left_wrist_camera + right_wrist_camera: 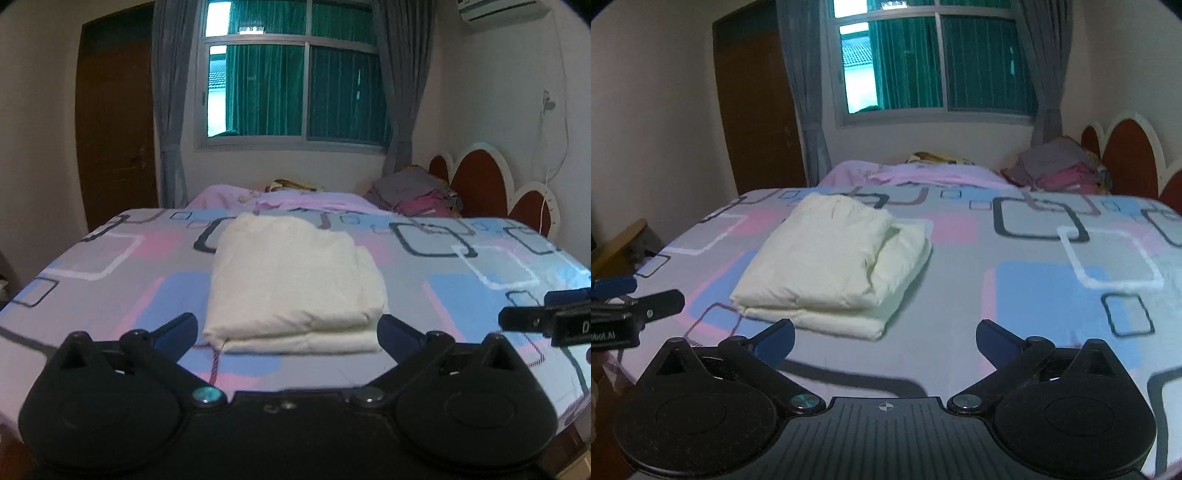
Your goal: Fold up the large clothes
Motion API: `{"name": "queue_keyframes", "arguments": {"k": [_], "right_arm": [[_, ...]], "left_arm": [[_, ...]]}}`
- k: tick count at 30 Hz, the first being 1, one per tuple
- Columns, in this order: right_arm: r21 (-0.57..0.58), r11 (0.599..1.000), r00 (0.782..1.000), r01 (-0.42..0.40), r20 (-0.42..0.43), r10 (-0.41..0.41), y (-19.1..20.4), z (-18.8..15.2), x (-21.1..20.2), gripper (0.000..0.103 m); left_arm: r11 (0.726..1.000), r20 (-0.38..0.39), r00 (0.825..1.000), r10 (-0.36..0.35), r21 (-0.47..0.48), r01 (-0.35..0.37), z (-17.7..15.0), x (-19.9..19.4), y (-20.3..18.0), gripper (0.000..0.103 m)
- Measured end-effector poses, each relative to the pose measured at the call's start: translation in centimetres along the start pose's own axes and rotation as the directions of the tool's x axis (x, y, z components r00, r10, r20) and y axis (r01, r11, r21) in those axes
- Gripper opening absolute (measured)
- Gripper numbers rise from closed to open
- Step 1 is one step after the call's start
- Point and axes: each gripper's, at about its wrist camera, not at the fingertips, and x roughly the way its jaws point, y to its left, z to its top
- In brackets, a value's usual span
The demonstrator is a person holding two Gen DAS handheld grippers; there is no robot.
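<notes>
A cream garment lies folded into a thick rectangle on the patterned bed sheet. My left gripper stands open just short of its near edge, blue pads wide apart on either side and not touching it. The right gripper pokes in from the right edge, apart from the cloth. In the right wrist view the folded garment sits ahead and to the left. My right gripper is open with only its left fingertip near the cloth's near corner. The left gripper shows at the left edge.
A pink blanket and a pile of mixed clothes lie at the far side of the bed, by the red and white headboard. A brown door and a curtained window stand behind. The bed's near edge runs under both grippers.
</notes>
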Motion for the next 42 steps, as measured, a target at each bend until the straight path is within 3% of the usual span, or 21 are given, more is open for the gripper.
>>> {"name": "queue_keyframes", "arguments": {"k": [14, 42], "right_arm": [[0.016, 0.996, 0.995, 0.085, 0.041, -0.086, 1.8, -1.7, -3.0, 0.103], [-0.02, 0.996, 0.995, 0.085, 0.048, -0.084, 1.9, -1.3, -4.0, 0.103]], "left_arm": [[1.0, 0.002, 1.0, -0.007, -0.016, 0.007, -0.7, -3.1, -1.0, 0.103], [1.0, 0.017, 1.0, -0.019, -0.024, 0.019, -0.6, -3.7, -0.8, 0.103]]}}
